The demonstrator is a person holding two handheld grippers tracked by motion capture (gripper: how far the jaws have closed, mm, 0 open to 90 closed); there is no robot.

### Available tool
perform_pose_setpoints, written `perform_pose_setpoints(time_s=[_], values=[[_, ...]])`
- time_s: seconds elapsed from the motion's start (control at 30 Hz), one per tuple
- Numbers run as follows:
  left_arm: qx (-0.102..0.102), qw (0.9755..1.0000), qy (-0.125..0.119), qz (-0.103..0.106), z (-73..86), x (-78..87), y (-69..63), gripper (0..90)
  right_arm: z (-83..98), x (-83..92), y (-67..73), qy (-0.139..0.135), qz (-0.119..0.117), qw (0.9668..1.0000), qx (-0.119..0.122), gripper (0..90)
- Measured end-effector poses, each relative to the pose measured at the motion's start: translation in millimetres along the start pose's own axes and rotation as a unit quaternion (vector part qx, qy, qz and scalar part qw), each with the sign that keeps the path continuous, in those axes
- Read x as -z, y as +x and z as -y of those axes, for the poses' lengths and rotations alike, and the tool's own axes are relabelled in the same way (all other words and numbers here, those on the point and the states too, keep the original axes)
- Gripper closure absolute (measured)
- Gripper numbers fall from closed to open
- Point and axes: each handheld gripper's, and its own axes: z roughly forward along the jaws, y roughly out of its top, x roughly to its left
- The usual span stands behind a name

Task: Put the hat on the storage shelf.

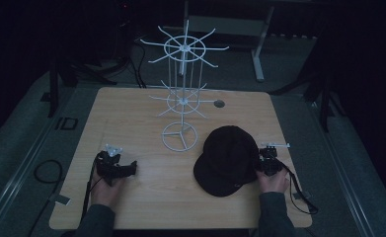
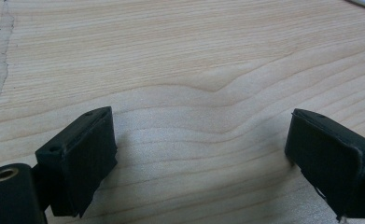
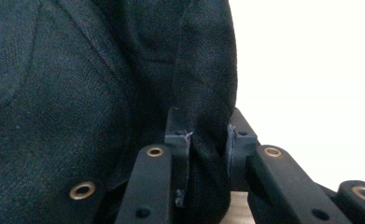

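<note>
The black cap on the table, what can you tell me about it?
The cap is black woven cloth with a rounded crown and a flat brim toward the person. It lies crown up on the wooden table, right of the white wire rack. The right gripper pinches a fold of its edge between its jaws.

The high view is dim and underexposed: the wooden table (image 1: 146,197) is the one lit patch, and the room around it sinks into near-black. The black cap (image 1: 227,160) reads as a flat dark shape with little detail. The left gripper view is far brighter and evenly lit, with sharp wood grain and soft shadows under the jaws. In the right gripper view the background beside the cap's fabric (image 3: 77,93) is blown out to white, perhaps overexposed table, and the near jaws look slightly soft.
</note>
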Motion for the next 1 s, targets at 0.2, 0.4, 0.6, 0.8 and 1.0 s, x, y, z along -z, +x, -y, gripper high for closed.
perform_pose_setpoints(time_s=[0.2,0.4,0.6,0.8,1.0], values=[[0.0,1.0,0.0,0.0,0.0,0.0,0.0,9.1,-2.6,6.8,3.8,-0.027,0.006,0.9996,0.005,76.4],[0.0,1.0,0.0,0.0,0.0,0.0,0.0,9.2,-12.9,25.7,6.0,-0.075,-0.008,0.997,0.021,77.1],[0.001,1.0,-0.001,0.0,0.0,-0.1,-0.2,9.2,-25.0,37.9,3.1,-0.093,-0.03,0.9949,0.024,77.5],[0.001,1.0,-0.001,0.0,0.0,-0.1,-0.1,9.2,-37.3,50.6,-4.8,-0.119,-0.061,0.9909,0.015,77.6],[0.001,1.0,0.0,0.0,0.0,0.0,-0.1,9.2,-45.8,61.7,-9.2,-0.138,-0.073,0.9876,0.016,77.6]])
